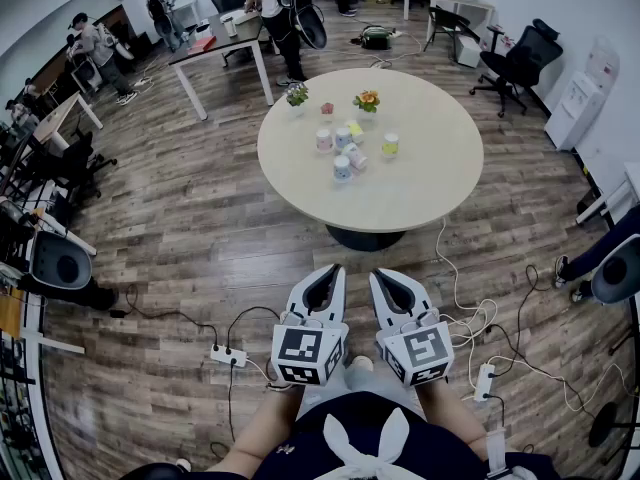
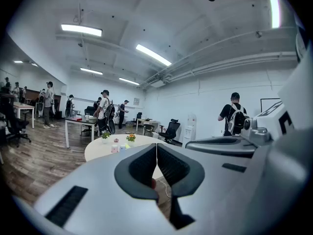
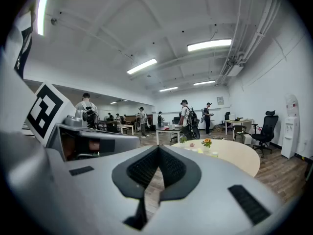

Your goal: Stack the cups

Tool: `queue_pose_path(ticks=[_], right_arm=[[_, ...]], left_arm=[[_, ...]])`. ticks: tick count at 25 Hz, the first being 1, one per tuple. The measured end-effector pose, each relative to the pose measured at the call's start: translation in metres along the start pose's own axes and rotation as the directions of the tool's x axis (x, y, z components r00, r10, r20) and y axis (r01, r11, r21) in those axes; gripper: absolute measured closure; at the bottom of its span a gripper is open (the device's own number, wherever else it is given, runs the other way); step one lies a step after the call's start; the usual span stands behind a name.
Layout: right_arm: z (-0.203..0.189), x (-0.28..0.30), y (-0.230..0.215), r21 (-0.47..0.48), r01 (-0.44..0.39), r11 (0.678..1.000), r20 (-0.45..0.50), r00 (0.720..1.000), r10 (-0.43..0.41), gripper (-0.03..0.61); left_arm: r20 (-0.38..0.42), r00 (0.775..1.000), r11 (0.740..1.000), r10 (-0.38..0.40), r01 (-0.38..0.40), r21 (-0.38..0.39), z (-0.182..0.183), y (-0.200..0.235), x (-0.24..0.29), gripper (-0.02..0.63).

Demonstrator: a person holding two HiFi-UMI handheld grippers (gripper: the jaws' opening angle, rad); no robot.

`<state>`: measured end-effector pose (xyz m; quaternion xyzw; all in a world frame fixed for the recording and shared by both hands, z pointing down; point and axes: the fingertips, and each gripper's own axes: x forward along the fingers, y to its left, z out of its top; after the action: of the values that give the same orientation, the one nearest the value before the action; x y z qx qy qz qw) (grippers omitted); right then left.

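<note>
Several small cups [image 1: 343,155] stand grouped on a round beige table [image 1: 420,198], one pale cup [image 1: 390,144] a little to the right of the rest. In the left gripper view the cups [image 2: 115,148] are tiny and far off. My left gripper [image 1: 334,268] and right gripper [image 1: 379,273] are side by side close to my body, well short of the table, above the wooden floor. Both point toward the table. The left gripper [image 2: 156,145] is shut with nothing in it. The right gripper [image 3: 158,149] is also shut and empty.
Two small flower pots [image 1: 297,95] [image 1: 367,100] stand at the table's far side. Cables and power strips [image 1: 228,355] [image 1: 482,380] lie on the floor near my feet. A black office chair [image 1: 515,63], a desk [image 1: 215,48] and several people stand beyond the table.
</note>
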<state>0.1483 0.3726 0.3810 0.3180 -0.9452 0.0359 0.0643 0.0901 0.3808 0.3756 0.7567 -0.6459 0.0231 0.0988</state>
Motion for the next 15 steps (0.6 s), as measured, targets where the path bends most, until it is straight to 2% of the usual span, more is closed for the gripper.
queue_pose_path(ticks=[8,15], right_arm=[[0.005,0.03,-0.013,-0.008,0.004,1.0,0.003,1.0,-0.004,0.574],[0.018,0.073,-0.028,0.005,0.01,1.0,0.009,1.0,-0.01,0.572]], left_arm=[[0.02,0.999,0.999,-0.039,0.039,0.002,0.014,0.01,0.031,0.592],[0.001,0.998,0.998,-0.068,0.068,0.009,0.024,0.04,0.069,0.592]])
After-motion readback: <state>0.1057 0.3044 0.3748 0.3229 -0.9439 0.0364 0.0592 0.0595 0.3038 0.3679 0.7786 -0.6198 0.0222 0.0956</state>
